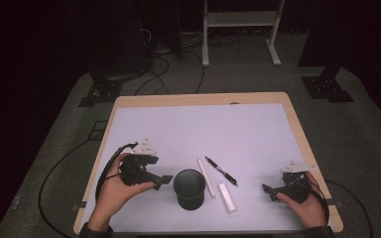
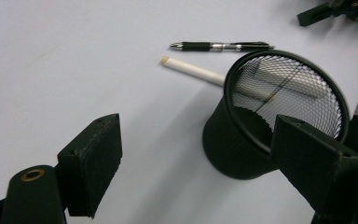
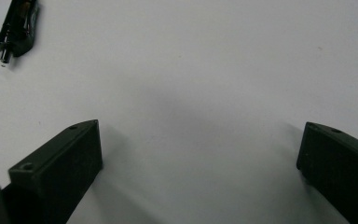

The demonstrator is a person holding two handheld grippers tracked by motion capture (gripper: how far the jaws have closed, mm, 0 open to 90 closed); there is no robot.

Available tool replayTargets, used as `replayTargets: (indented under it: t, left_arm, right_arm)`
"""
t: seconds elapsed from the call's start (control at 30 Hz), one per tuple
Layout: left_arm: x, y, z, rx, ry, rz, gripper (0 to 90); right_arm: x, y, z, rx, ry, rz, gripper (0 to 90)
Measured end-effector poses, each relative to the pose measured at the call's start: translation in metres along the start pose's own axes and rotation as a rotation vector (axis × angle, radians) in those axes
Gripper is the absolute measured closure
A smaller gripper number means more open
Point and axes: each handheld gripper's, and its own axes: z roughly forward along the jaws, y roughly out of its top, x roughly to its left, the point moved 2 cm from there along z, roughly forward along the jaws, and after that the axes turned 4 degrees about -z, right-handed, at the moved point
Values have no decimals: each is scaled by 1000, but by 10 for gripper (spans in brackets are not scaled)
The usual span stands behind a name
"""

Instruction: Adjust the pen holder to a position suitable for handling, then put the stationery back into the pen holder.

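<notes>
The black mesh cup [image 1: 189,189] is seen standing upright on the pale table [image 1: 198,129], just beyond the tips of the left gripper [image 1: 164,180] and not touched by it. In the left gripper view the cup [image 2: 261,126] lies ahead and toward the right-hand jaw, whose pad partly overlaps its rim in the picture; the jaws are spread wide and nothing is pinched between them. No grip on the cup is shown.

Past the cup, on its far side from the left gripper, a white stick [image 1: 206,177] is laid flat, then a black pen [image 1: 222,171], and nearer the table's front edge a short white block [image 1: 227,198]. All three are left lying loose, apart from both tools.

The step in hand is judged to be a release or a steadying of the cup — the cup is set where the loose items can be dropped in. The next move would call for one of those items to be picked up, most likely by the right gripper [image 1: 269,191], which is held low over bare table with its jaws spread and empty; the pen's end [image 3: 16,28] is seen ahead and to one side of them.

The left hand [image 1: 121,186] is wrapped around its tool from below, the jaws pointed level toward the cup. The right hand [image 1: 305,201] is rested near the table's edge, its tool aimed inward — toward the white block.
</notes>
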Motion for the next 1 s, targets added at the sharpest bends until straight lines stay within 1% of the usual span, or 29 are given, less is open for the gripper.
replayTargets:
  t: [0.07, 0.1, 0.13, 0.17, 0.2, 0.23, 0.27, 0.33, 0.43, 0.47, 0.5, 0.53, 0.57, 0.6, 0.63, 0.67, 0.7, 0.73, 0.77, 0.83, 0.87, 0.9, 1.0]
  left_arm:
    - [2, -5, -2, -1, 9, -5, 160]
    - [4, -10, -4, -2, 26, -15, 150]
    - [4, -10, -4, -2, 26, -15, 150]
    - [6, -16, -5, -7, 36, -20, 150]
    - [6, -16, -5, -7, 36, -20, 150]
    - [8, -21, -7, -11, 33, -31, 136]
    - [10, -23, -7, -15, 33, -32, 115]
    - [12, -28, -9, -18, 38, -36, 111]
    - [14, -34, -10, -26, 57, -44, 104]
    - [14, -34, -10, -26, 57, -44, 103]
    - [17, -38, -11, -26, 68, -44, 100]
    - [17, -38, -11, -26, 68, -44, 100]
    - [19, -42, -10, -27, 82, -56, 100]
    - [19, -42, -10, -27, 82, -56, 100]
    - [22, -47, -9, -16, 96, -66, 100]
    - [22, -47, -9, -16, 96, -66, 100]
    - [25, -51, -8, -8, 110, -74, 100]
    - [25, -51, -8, -8, 110, -74, 100]
    - [27, -56, -6, -9, 120, -85, 100]
    - [29, -58, -6, -5, 123, -91, 100]
    - [31, -60, -5, -4, 129, -96, 100]
    - [34, -65, -4, 7, 146, -101, 100]
    - [37, -70, -2, 7, 156, -114, 100]
  right_arm:
    - [0, 0, 0, 0, 0, 0, 0]
    - [0, 0, 0, 0, 0, 0, 0]
    - [0, 0, 0, 0, 0, 0, 0]
    - [0, 0, 0, 0, 0, 0, 0]
    - [0, 0, 0, 0, 0, 0, 0]
    - [0, 0, 0, 1, 0, 0, 0]
    - [0, 0, 0, 1, 1, 0, 0]
    - [0, 0, 0, 0, 1, 0, 0]
    - [0, 0, 0, 1, 0, 1, 0]
    - [0, 0, 0, 1, 0, 1, 0]
    - [0, 0, 0, 1, 0, 0, 0]
    - [0, 0, 0, 1, 0, 0, 0]
    - [0, 0, 0, 1, 0, 1, 0]
    - [0, 0, 0, 1, 0, 1, 0]
    - [0, 0, 0, 0, 0, 0, 0]
    - [0, 0, 0, 1, 0, 0, 0]
    - [0, 0, 0, 1, 1, 0, 0]
    - [0, 0, 0, 1, 1, 0, 0]
    - [0, 0, 0, 0, 0, 0, 0]
    - [0, 0, 0, 1, 0, 1, 0]
    - [0, 0, 0, 1, 0, 1, 0]
    - [0, 0, 0, 1, 0, 0, 0]
    - [0, 0, 0, 0, 1, 2, 0]
